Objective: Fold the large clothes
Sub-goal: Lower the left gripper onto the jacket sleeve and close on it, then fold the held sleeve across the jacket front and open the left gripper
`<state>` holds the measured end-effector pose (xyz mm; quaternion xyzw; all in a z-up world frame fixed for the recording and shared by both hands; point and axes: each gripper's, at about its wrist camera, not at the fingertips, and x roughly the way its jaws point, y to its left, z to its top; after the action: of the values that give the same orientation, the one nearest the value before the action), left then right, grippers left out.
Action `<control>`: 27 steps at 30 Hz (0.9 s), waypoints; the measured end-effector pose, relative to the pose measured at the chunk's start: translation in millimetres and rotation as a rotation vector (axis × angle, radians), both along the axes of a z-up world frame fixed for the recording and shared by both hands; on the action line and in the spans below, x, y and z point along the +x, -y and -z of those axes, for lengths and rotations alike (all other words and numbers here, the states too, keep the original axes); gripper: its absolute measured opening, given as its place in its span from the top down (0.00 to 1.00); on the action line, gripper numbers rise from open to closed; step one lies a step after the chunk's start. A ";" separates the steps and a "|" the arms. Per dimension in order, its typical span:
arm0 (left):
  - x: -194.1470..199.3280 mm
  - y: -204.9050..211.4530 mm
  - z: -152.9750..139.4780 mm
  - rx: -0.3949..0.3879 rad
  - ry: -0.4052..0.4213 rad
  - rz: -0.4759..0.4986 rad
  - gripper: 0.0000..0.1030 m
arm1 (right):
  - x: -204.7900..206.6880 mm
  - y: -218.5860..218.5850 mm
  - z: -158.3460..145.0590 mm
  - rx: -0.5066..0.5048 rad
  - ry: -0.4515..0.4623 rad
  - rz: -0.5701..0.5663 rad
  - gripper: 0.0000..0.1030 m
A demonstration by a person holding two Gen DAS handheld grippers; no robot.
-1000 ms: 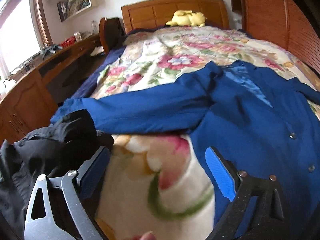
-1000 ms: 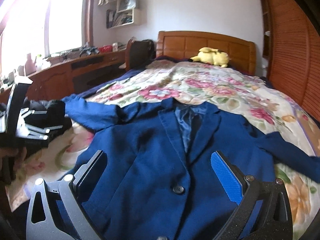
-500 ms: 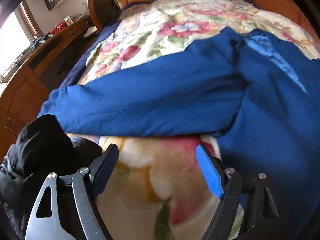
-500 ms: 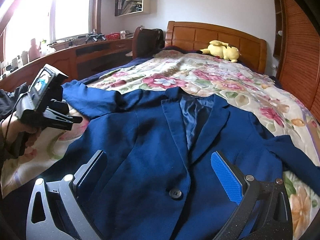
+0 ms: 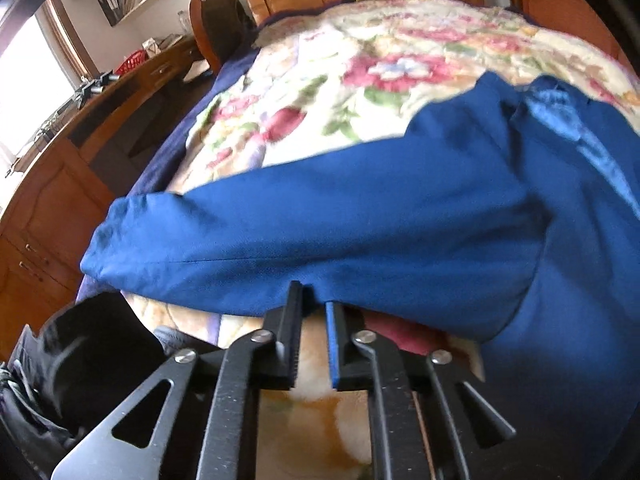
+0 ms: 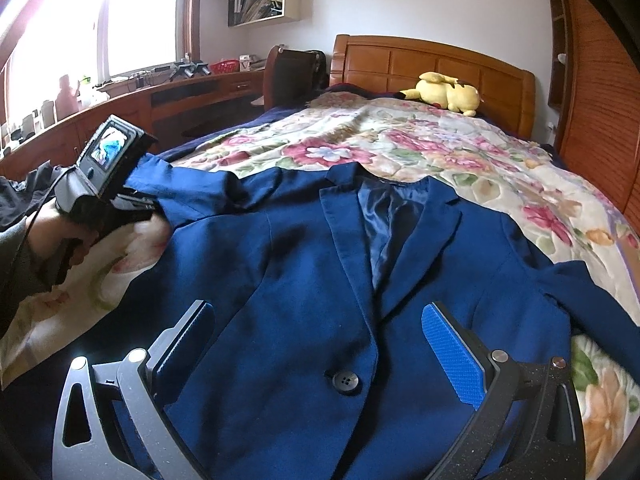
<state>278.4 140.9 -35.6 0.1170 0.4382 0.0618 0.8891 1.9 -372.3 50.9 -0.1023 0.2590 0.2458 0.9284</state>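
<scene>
A blue blazer [image 6: 320,280] lies face up on the floral bedspread [image 6: 420,148], collar toward the headboard, buttoned at the front. Its left sleeve [image 5: 280,232] stretches sideways toward the bed's left edge. My left gripper [image 5: 314,300] has its jaws nearly together at the sleeve's lower edge, pinching the fabric. It also shows in the right wrist view [image 6: 132,200], held in a hand at the sleeve. My right gripper [image 6: 320,340] is open and hovers low over the blazer's front, above the button [image 6: 346,382].
A black garment [image 5: 72,368] is heaped at the bed's near left corner. A wooden desk [image 6: 132,108] runs along the left wall under the window. A yellow plush toy [image 6: 448,92] lies by the headboard. A wooden wardrobe [image 6: 600,100] stands at right.
My left gripper moved forward to the sleeve's lower edge and closed from wide open to pinching it. My right gripper stayed open and dropped slightly closer to the blazer front.
</scene>
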 end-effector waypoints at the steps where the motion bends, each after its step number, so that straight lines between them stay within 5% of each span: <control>1: -1.3 2.1 -6.0 0.002 0.018 0.009 0.92 | 0.6 0.6 0.4 0.002 -0.001 0.003 0.00; 15: -30.0 68.6 -78.4 -0.040 0.154 0.157 0.95 | -6.4 12.2 -7.5 0.056 0.006 0.028 0.00; 24: -48.2 111.6 -74.4 -0.064 0.115 0.221 0.95 | -7.6 20.1 -12.7 0.080 0.013 0.050 0.00; 27: -57.2 110.4 -61.1 -0.096 0.080 0.231 0.83 | -7.0 23.6 -12.0 0.087 0.009 0.058 0.00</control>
<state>221.2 30.5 25.5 0.1214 0.3885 -0.0576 0.9116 -5.1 -395.9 63.0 -0.0554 0.2470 0.2294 0.9399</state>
